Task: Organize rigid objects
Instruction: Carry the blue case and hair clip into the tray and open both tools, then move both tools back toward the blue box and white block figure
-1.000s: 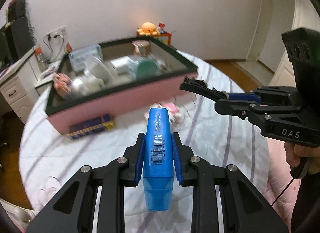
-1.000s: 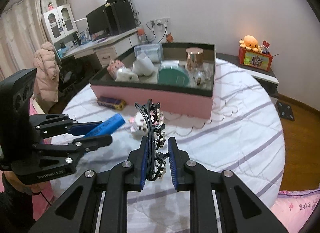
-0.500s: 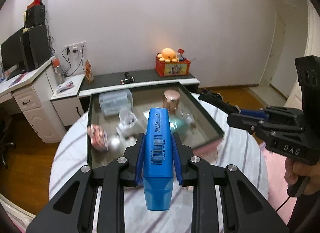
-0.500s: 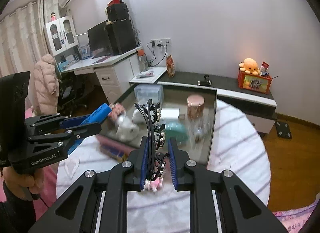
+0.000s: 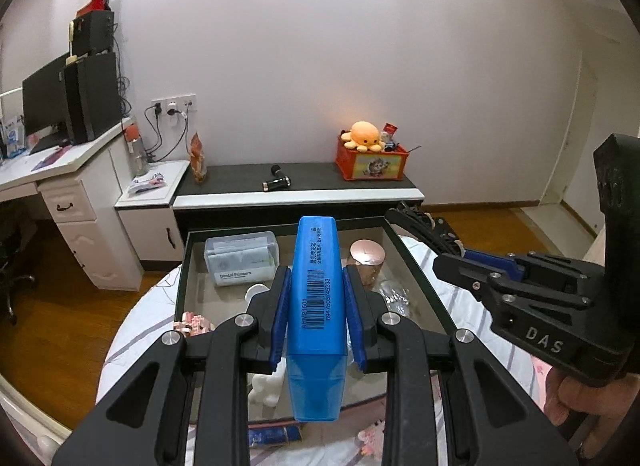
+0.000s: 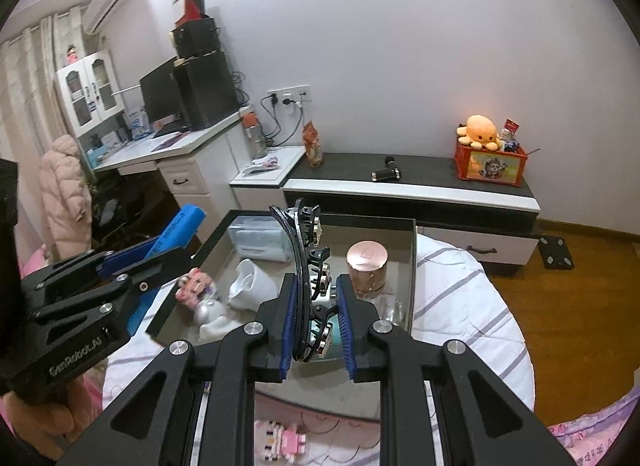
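Clamping one blue case (image 5: 316, 302), the left gripper (image 5: 316, 322) hovers beside the right gripper (image 6: 318, 330), clamped on one hair claw (image 6: 306, 266).

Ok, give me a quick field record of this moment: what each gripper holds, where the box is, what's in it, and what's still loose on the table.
left gripper: shut on the blue highlighter, held above the box
right gripper: shut on the black hair clip, held above the box
box: open, pink-sided, on the round table
in box: copper-lidded jar, clear lidded container, white cup, pink block toy
loose on table: pink block figure in front of the box
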`<move>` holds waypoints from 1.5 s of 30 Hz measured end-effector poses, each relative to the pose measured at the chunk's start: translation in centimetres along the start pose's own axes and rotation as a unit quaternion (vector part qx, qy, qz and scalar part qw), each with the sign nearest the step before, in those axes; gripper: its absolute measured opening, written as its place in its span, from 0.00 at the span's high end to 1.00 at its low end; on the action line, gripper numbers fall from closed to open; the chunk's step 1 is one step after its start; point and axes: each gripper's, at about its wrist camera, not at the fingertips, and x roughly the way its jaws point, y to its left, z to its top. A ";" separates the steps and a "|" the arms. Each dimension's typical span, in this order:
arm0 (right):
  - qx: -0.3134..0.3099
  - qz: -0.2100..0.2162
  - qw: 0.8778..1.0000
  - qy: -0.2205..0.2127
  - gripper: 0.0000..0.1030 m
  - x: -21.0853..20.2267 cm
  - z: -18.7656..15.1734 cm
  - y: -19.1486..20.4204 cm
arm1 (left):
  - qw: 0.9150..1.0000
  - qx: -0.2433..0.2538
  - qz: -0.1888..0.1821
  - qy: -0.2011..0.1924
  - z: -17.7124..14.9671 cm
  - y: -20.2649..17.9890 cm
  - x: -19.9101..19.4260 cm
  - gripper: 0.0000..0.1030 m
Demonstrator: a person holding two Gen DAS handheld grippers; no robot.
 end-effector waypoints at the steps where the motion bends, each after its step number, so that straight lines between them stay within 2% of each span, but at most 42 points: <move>1: 0.003 -0.004 1.000 0.002 0.81 0.4 0.0 -0.2 | 1.000 -0.001 0.002 0.000 0.0 0.0 0.2 0.75; 16: 0.020 -0.030 0.998 0.056 0.81 6.5 -0.2 -2.2 | 0.999 -0.013 0.014 0.042 -0.8 -0.2 5.5 0.75; 22: 0.019 -0.033 0.997 0.065 0.81 7.8 -0.6 -2.4 | 0.998 -0.011 0.025 0.059 -1.5 0.1 7.0 0.74; 24: 0.017 -0.031 0.997 0.067 0.80 7.9 -0.7 -2.3 | 0.998 -0.009 0.031 0.060 -1.6 0.1 7.0 0.67; 26: 0.015 -0.033 0.997 0.069 0.69 8.0 -0.8 -2.3 | 0.998 -0.014 0.035 0.054 -1.7 0.3 6.7 0.38; 27: 0.017 -0.033 0.997 0.066 0.56 7.9 -0.7 -2.3 | 0.998 -0.016 0.041 0.049 -1.8 0.5 6.4 0.32; 28: 0.018 -0.032 0.997 0.063 0.48 7.8 -0.7 -2.3 | 0.998 -0.019 0.052 0.041 -1.7 0.7 6.0 0.23; 29: 0.019 -0.030 0.997 0.061 0.47 7.7 -0.6 -2.3 | 0.997 -0.023 0.058 0.034 -1.7 1.0 5.6 0.18; 32: 0.025 -0.028 0.998 0.056 0.29 7.2 -0.5 -2.4 | 0.997 -0.034 0.059 0.024 -1.7 1.8 4.6 0.08; 33: 0.026 -0.030 0.998 0.051 0.21 6.8 -0.5 -2.5 | 0.997 -0.036 0.061 0.021 -1.6 2.0 4.2 0.06; 35: 0.030 -0.026 0.998 0.043 0.20 6.3 -0.4 -2.4 | 0.997 -0.037 0.068 0.009 -1.7 2.4 3.2 0.01; 38: 0.033 -0.029 0.999 0.032 0.15 5.4 -0.4 -2.0 | 0.996 -0.042 0.077 -0.004 -1.8 2.7 1.5 0.00; 40: 0.032 -0.030 0.999 0.022 0.00 4.6 -0.5 -1.6 | 0.996 -0.045 0.082 -0.010 -1.9 2.9 0.5 0.00; 45: 0.030 -0.035 0.999 0.003 0.00 2.4 -1.2 -0.8 | 0.994 -0.046 0.095 -0.033 -2.7 3.1 -2.8 0.00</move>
